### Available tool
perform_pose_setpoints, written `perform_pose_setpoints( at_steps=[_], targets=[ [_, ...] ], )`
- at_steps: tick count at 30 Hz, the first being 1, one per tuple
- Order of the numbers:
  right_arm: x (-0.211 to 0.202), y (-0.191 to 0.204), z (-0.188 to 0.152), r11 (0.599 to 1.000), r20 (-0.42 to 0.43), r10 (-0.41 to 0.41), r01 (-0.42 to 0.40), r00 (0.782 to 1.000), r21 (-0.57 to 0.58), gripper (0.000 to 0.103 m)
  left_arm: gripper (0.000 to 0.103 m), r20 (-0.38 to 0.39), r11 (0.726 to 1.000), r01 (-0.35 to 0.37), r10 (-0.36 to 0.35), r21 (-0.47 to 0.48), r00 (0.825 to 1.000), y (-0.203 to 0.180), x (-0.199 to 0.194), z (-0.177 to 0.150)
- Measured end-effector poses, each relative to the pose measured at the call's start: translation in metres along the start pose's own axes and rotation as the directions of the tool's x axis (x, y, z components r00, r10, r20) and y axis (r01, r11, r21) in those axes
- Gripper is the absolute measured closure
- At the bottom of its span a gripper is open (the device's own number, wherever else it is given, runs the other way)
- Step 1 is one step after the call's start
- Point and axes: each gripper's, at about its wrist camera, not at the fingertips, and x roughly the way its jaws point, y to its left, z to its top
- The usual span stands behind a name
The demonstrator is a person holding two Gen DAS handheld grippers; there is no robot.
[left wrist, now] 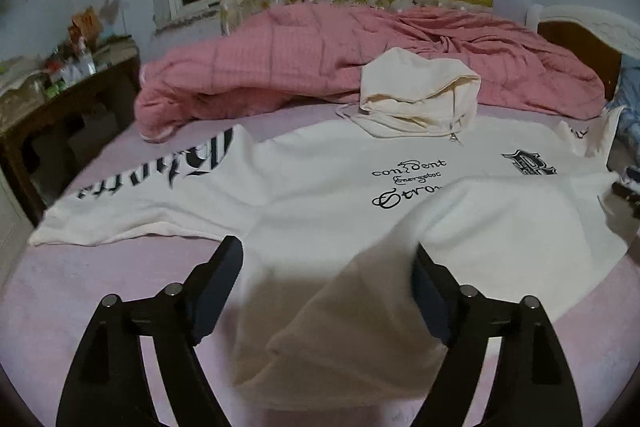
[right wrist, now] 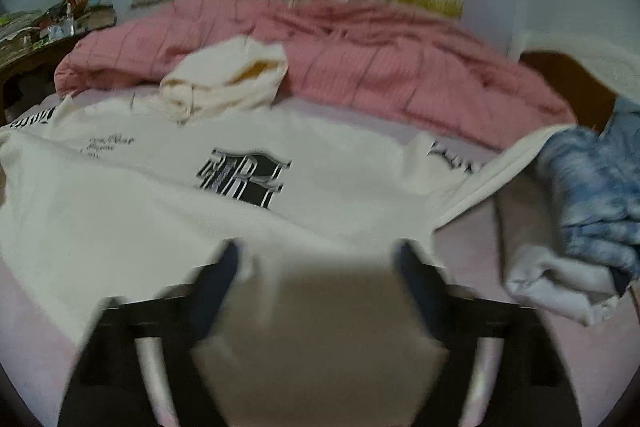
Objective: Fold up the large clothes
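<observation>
A large cream hoodie [left wrist: 320, 203] with black lettering lies spread front-up on the pink bed sheet [left wrist: 56, 307]. Its hood [left wrist: 416, 99] is bunched at the far side against the quilt. Its left sleeve [left wrist: 132, 195] stretches out to the left. My left gripper [left wrist: 328, 259] is open, its fingers [left wrist: 220, 275] on either side of the hem's raised fold. In the right wrist view the hoodie [right wrist: 160, 195] fills the middle and the view is blurred. My right gripper [right wrist: 316, 259] is open around the hem, with cloth between the fingers [right wrist: 416, 275].
A rumpled pink quilt [left wrist: 320, 55] lies across the far side of the bed. A blue and white garment [right wrist: 592, 195] is heaped at the right. A cluttered wooden table [left wrist: 60, 95] stands at the left. A wooden headboard [left wrist: 584, 43] is at the far right.
</observation>
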Motion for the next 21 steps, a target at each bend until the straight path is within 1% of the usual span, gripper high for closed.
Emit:
perform_pose_setpoints(
  at_steps=[2,3,5,7,8,9,10,11,12,13,14,15,16,17,19,20,21],
  targets=[
    [-0.008,-0.009,0.001,1.0,-0.002,0.004,-0.004,1.0,0.025,0.013,0.014,0.015,0.999,0.03,-0.03,-0.015,0.999,0.002,-0.01,-0.001],
    [-0.012,-0.013,0.001,0.999,0.005,0.001,-0.001,1.0,0.045,0.013,0.012,0.038,0.999,0.041,-0.04,-0.025,0.998,0.002,-0.018,0.0],
    [-0.02,-0.023,0.001,0.997,0.014,-0.004,0.003,1.0,0.079,0.013,0.002,0.099,0.998,0.049,-0.045,-0.036,0.994,0.005,-0.033,0.003],
    [-0.03,-0.029,0.0,0.995,0.022,0.004,-0.006,1.0,0.095,0.013,0.0,0.135,0.999,0.037,-0.032,-0.034,0.99,0.009,-0.045,0.007],
    [-0.036,-0.029,0.0,0.995,0.028,0.009,-0.011,1.0,0.094,0.013,0.0,0.143,0.998,0.046,-0.041,-0.035,0.989,0.01,-0.048,0.008],
    [-0.041,-0.03,0.0,0.995,0.033,0.028,-0.031,0.999,0.099,0.013,0.0,0.141,0.996,0.076,-0.07,-0.036,0.988,0.011,-0.049,0.009],
    [-0.045,-0.031,0.0,0.992,0.028,0.063,-0.065,0.998,0.109,0.015,0.0,0.118,0.992,0.119,-0.114,-0.037,0.986,0.01,-0.048,0.009],
    [-0.047,-0.031,0.0,0.985,0.004,0.118,-0.118,0.993,0.126,0.018,0.0,0.079,0.987,0.16,-0.157,-0.033,0.984,0.008,-0.045,0.007],
    [-0.047,-0.031,0.001,0.971,-0.022,0.19,-0.184,0.982,0.15,0.024,0.0,0.033,0.981,0.194,-0.194,-0.024,0.981,0.004,-0.041,0.006],
    [-0.046,-0.031,0.0,0.954,-0.031,0.25,-0.241,0.968,0.176,0.026,0.0,-0.032,0.976,0.219,-0.219,-0.008,0.975,-0.004,-0.033,0.003],
    [-0.044,-0.031,-0.001,0.933,-0.041,0.31,-0.296,0.95,0.203,0.026,0.0,-0.093,0.975,0.22,-0.218,0.015,0.972,-0.013,-0.027,-0.001],
    [-0.042,-0.029,-0.002,0.921,-0.054,0.343,-0.324,0.938,0.215,0.027,0.0,-0.148,0.976,0.211,-0.202,0.047,0.968,-0.022,-0.017,-0.005],
    [-0.039,-0.026,-0.002,0.915,-0.066,0.362,-0.341,0.93,0.218,0.028,0.001,-0.179,0.981,0.179,-0.162,0.08,0.97,-0.03,-0.008,-0.009],
    [-0.034,-0.022,-0.004,0.912,-0.08,0.374,-0.351,0.924,0.213,0.028,0.001,-0.18,0.988,0.115,-0.095,0.106,0.979,-0.034,0.001,-0.012],
    [-0.021,-0.017,-0.008,0.915,-0.121,0.375,-0.346,0.919,0.206,0.031,0.002,-0.175,0.992,0.036,-0.014,0.124,0.985,-0.035,0.014,-0.014],
    [-0.011,-0.018,-0.011,0.924,-0.139,0.351,-0.318,0.926,0.21,0.032,0.003,-0.166,0.992,0.005,0.016,0.122,0.986,-0.032,0.02,-0.013],
    [-0.001,-0.02,-0.013,0.94,-0.157,0.307,-0.272,0.939,0.208,0.035,0.003,-0.144,0.994,-0.036,0.051,0.105,0.988,-0.024,0.025,-0.012]
  ],
)
